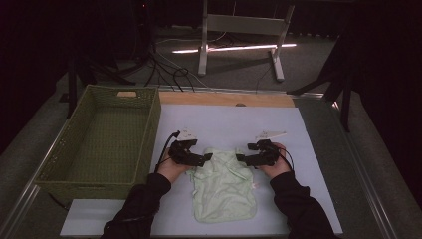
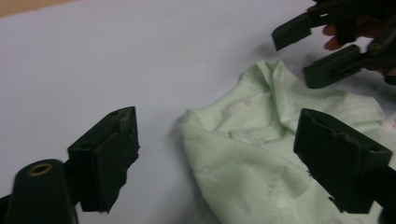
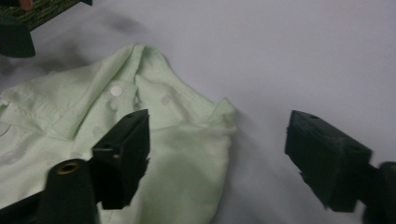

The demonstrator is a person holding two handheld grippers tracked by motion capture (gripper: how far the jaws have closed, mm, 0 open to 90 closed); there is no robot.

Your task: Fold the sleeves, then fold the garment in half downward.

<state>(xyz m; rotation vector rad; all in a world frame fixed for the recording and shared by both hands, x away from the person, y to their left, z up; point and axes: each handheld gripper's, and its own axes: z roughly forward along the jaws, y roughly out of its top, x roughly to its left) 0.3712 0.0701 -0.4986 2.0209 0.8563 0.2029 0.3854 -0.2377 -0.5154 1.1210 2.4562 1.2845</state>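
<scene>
Both jaws gape: left gripper and right gripper straddle the pale green garment's top corners.

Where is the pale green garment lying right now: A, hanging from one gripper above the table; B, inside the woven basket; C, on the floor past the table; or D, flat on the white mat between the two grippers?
D: the pale green garment lies on the white mat, with the left gripper and right gripper at its top corners.
</scene>
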